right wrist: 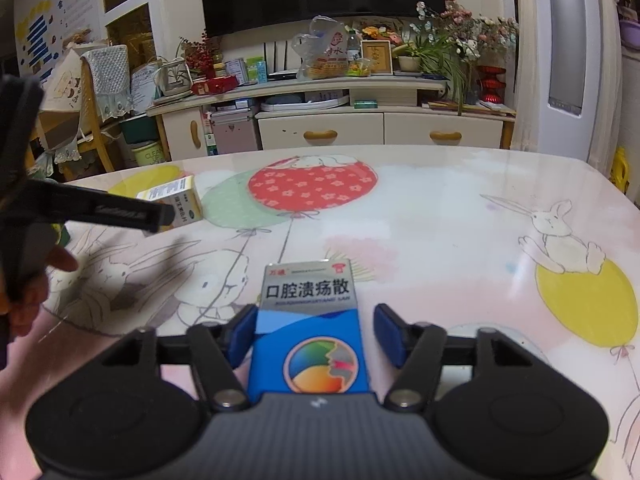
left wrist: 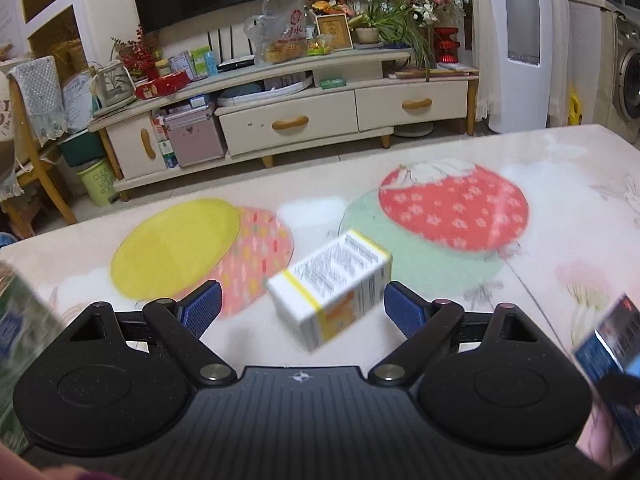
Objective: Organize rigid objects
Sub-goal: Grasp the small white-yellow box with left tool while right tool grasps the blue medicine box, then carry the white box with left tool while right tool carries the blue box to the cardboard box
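Blue and silver, the medicine carton lies flat on the table between the jaws of the right gripper; the left pad looks to sit at its edge while the right pad stands clear, so the jaws are spread and nothing is pinched. Over on the left, the white and yellow box rests on the table at a skew, in front of and between the wide-spread jaws of the left gripper, touched by neither pad. The likeliest trouble, as I judge it, is that skew: if the jaws shut on the box corner-first it could twist, skid away or tip. The right gripper could also drag the blue carton sideways if it pulls out unevenly, since one pad is so close. Both grippers point forward and downward across the table. In the right wrist view the left gripper comes in from the left, low over the table, a hand visible behind it.
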Tool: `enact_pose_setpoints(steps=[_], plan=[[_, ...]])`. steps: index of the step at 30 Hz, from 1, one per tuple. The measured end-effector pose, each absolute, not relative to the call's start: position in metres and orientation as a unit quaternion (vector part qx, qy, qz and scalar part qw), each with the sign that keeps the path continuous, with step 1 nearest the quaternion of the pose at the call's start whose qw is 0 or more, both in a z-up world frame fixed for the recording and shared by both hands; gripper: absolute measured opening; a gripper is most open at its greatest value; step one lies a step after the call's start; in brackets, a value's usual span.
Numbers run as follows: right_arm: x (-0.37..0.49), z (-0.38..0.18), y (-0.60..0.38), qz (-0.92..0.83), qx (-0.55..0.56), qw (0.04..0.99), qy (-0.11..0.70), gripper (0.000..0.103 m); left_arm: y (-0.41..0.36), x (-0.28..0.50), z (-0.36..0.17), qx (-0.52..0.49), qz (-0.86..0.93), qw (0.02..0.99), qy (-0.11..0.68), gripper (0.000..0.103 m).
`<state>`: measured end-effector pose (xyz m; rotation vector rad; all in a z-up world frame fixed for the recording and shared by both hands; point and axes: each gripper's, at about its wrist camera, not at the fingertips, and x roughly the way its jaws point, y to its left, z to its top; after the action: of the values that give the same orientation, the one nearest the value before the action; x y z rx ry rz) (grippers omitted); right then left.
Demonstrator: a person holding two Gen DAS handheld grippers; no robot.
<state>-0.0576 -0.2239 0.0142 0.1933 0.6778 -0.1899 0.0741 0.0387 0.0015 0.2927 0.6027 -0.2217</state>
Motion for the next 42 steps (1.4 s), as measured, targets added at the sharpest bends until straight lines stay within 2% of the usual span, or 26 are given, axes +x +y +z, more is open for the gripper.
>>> enact_pose_setpoints(steps=[6,12,14,16,21,25,30,42], plan=[[-0.057,0.016,-0.237,-0.091,0.133,0.929,0.332,0.076,0.028,0.092,-0.008,0.144,-0.140,0.928,0.313,0.103],[-0.057,0.017,-0.239,-0.089,0.131,0.929,0.334,0.077,0.024,0.086,-0.011,0.144,-0.153,0.924,0.320,0.103],[-0.057,0.017,-0.237,-0.090,0.126,0.929,0.335,0.077,0.021,0.081,-0.010,0.151,-0.155,0.924,0.316,0.094],[-0.056,0.017,-0.235,-0.090,0.118,0.930,0.337,0.077,0.018,0.077,-0.010,0.156,-0.150,0.925,0.312,0.079],[-0.056,0.016,-0.232,-0.094,0.100,0.931,0.338,0.077,0.014,0.070,-0.011,0.161,-0.130,0.928,0.310,0.065],[-0.055,0.014,-0.228,-0.091,0.084,0.932,0.339,0.073,0.012,0.059,-0.011,0.156,-0.117,0.931,0.308,0.053],[-0.054,0.013,-0.217,-0.090,0.037,0.934,0.343,0.050,0.010,0.047,-0.011,0.149,-0.101,0.935,0.306,0.044],[-0.054,0.013,-0.217,-0.080,0.045,0.935,0.342,0.050,0.008,0.025,-0.008,0.155,-0.063,0.936,0.310,0.043]])
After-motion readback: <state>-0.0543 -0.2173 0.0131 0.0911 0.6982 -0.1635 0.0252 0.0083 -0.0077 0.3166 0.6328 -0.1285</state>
